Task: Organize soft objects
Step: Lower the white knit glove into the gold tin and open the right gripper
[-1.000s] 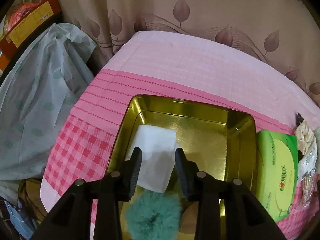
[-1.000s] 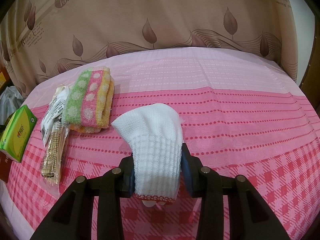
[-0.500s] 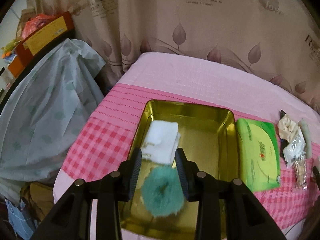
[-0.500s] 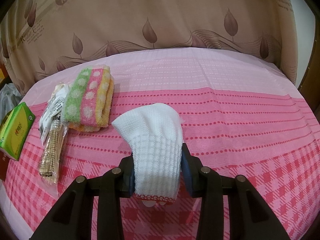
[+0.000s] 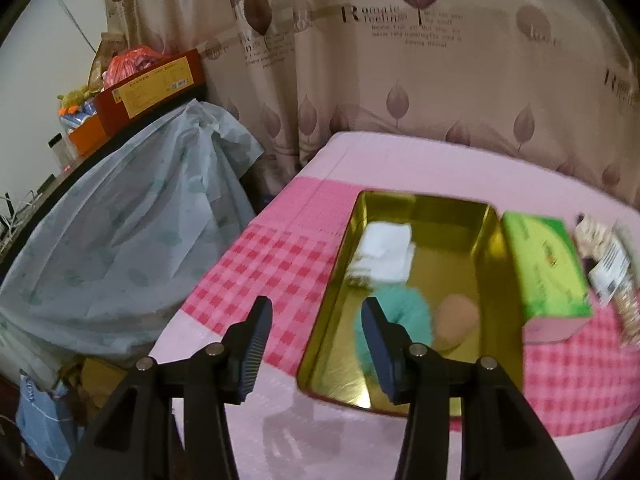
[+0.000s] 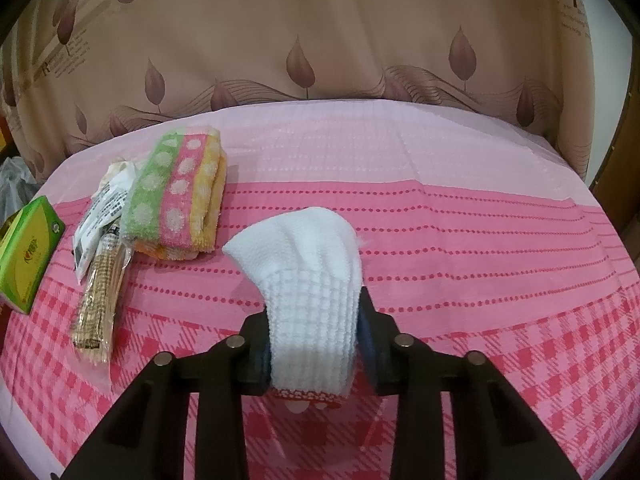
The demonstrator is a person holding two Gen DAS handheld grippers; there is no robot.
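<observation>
My right claw [image 6: 314, 344] is squeezing in on the white sock [image 6: 308, 280] — the sock sits between its two pads, folded and puffy, and its far end lies on the pink tablecloth [image 6: 460, 240]. My left claw [image 5: 316, 344] is opening wide and has nothing in it. It hangs just beside the near left corner of the gold tin [image 5: 508, 280].

Inside the tin I can see a white cloth [image 5: 386, 250] at the back, a green fluffy ball [image 5: 408, 312] in front of it, and a round peach puff [image 5: 458, 316] next to the ball. A green tissue pack [image 5: 546, 272] lies right beside the tin. Over by my right claw, the striped towel [image 6: 178, 196] with dots and some crinkly packets [image 6: 102, 260] wait on the cloth.

Here is what could go wrong. The sock is soft and squishy, so I think it could slip out if I lift fast — my pads only pinch one end. The loose end could drag and snag on the tin's rim. My two claws could also bump, because the empty one is close to where the sock has to go. And the tin looks light, so a knock might slide it.
</observation>
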